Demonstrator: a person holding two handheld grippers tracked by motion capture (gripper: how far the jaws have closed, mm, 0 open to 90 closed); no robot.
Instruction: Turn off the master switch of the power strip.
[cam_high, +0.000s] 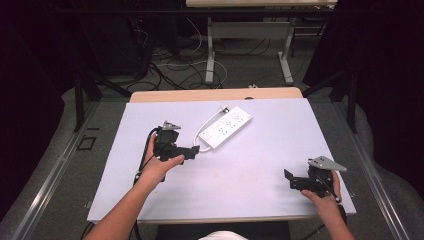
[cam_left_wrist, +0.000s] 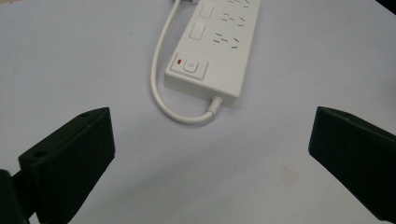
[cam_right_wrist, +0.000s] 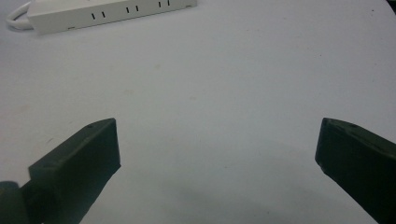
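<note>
A white power strip (cam_high: 226, 127) lies at an angle near the middle back of the white table (cam_high: 250, 200). Its switch end with a red mark (cam_left_wrist: 189, 65) and its looping white cord (cam_left_wrist: 161, 88) face my left gripper (cam_left_wrist: 212, 140). That gripper (cam_high: 196, 150) is held just short of the strip's near end, its jaws wide apart with nothing between them. My right gripper (cam_high: 290, 179) rests low near the table's front right, open and empty (cam_right_wrist: 217, 144). The strip's side (cam_right_wrist: 107, 14) lies far ahead of it.
A person's forearms reach in from the front edge. The cord runs off the strip's back end (cam_high: 223, 107). Beyond the table are a floor with tangled cables (cam_high: 175, 65) and another desk's legs (cam_high: 210, 55).
</note>
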